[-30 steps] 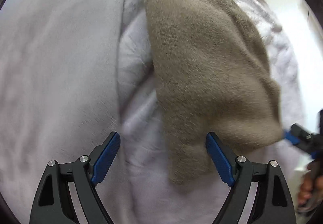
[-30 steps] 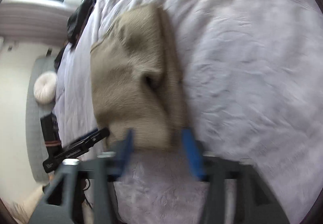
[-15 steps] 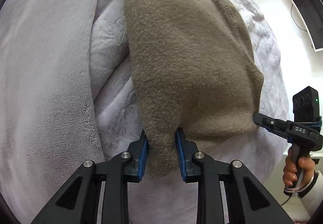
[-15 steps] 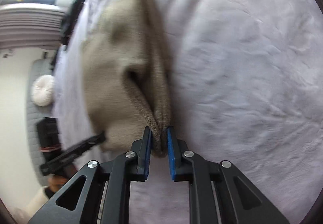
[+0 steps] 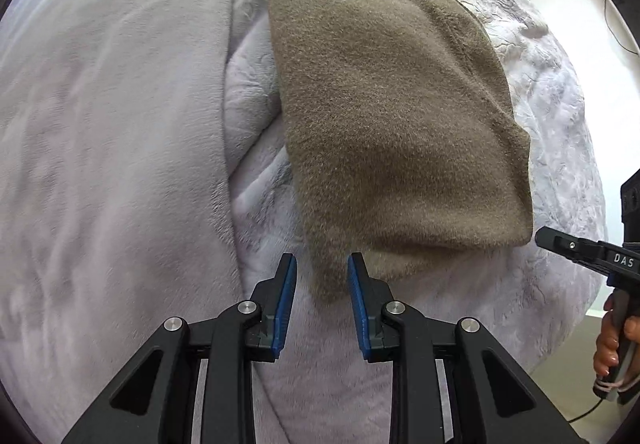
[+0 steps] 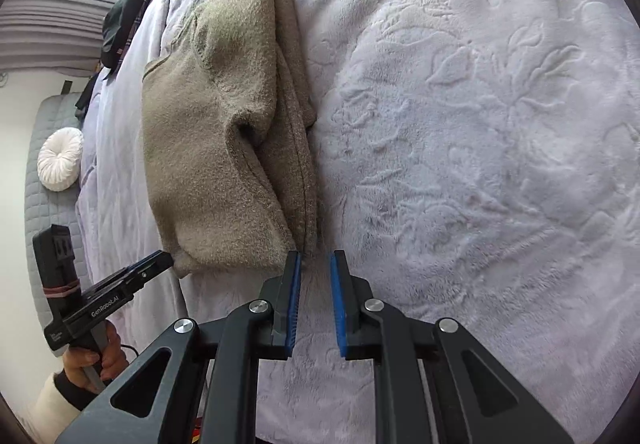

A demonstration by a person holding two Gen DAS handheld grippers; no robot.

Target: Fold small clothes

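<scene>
Lying folded on the pale lilac plush blanket [image 6: 460,123], the fuzzy taupe knit garment [image 5: 392,123] appears just released, left gripper [image 5: 322,284] and right gripper [image 6: 314,276] both spread at its near edge, so next likely comes withdrawing or re-pinching for another fold.

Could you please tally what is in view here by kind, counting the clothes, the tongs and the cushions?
Folded tan garment on the lilac blanket: 1
Dark clothes heaped at the bed's far edge: 1 heap
Tongs, left tongs and right tongs, both open: 2
Round white cushion: 1
Total: 5
</scene>
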